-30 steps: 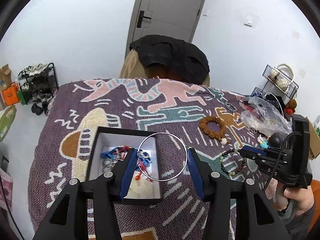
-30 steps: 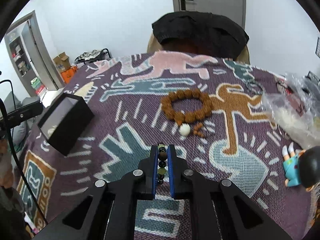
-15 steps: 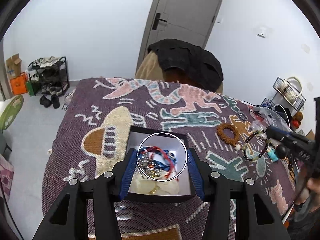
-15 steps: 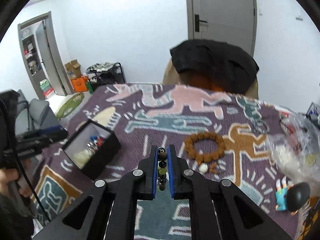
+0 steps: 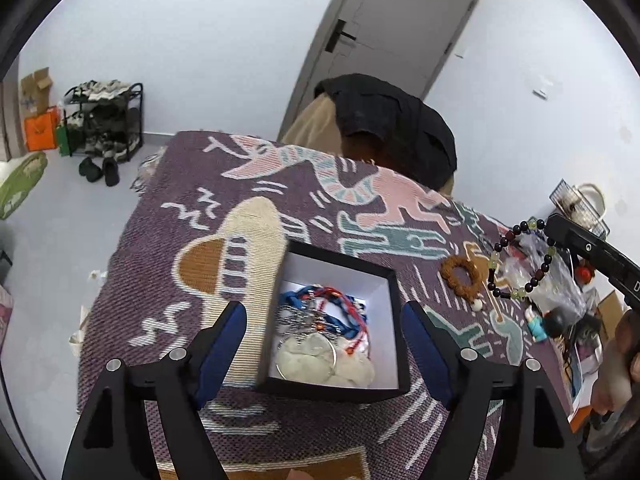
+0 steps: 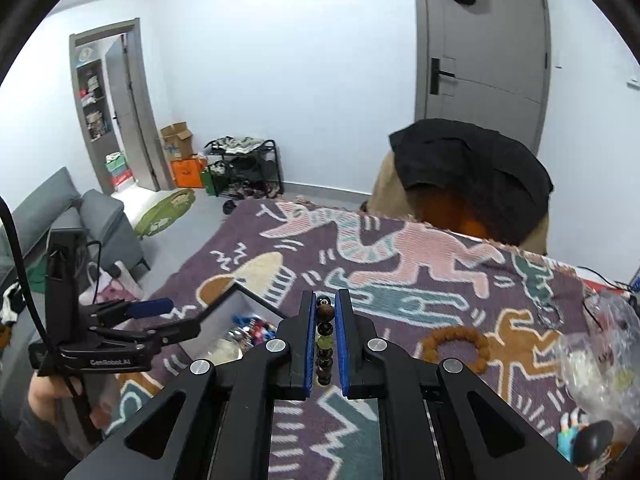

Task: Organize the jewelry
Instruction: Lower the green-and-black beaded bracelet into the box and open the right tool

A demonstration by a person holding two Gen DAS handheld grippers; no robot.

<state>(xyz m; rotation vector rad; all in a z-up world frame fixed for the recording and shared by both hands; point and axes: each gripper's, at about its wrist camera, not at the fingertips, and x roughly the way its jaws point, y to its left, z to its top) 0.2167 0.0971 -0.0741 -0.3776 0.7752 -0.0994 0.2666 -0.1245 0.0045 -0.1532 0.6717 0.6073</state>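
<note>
Covering the table was a purple woven cloth (image 5: 168, 264) patterned with pink, teal, cream and brown figures, and behind it stood a chair draped with a black jacket (image 5: 392, 120) before a grey door (image 5: 400, 28). White walls enclosed the room; a black shoe rack (image 5: 104, 120) with an orange bag beside it stood at the far wall, and the right wrist view showed a grey sofa (image 6: 60, 216) and a green round mat (image 6: 164, 212) on the floor. On the cloth sat a black box (image 5: 394, 332) with a white interior, holding a tangle of blue and red cords (image 5: 320, 308), a thin silver hoop (image 5: 308, 356) and pale whitish pieces (image 5: 352, 368) at its near end. The left gripper (image 5: 324, 344) hung over the box with its blue-padded jaws spread wide to either side of it, gripping nothing. The right gripper (image 6: 324, 340) was raised above the cloth to the right of the box, its pads closed tight on a dark beaded bracelet (image 5: 516, 264), which dangled in a loop of dark and pale green beads. A brown beaded bracelet (image 5: 460, 276) lay on the cloth well to the right of the box, near a crumpled clear plastic bag (image 6: 600, 352) and a small toy figure (image 5: 548, 324).
</note>
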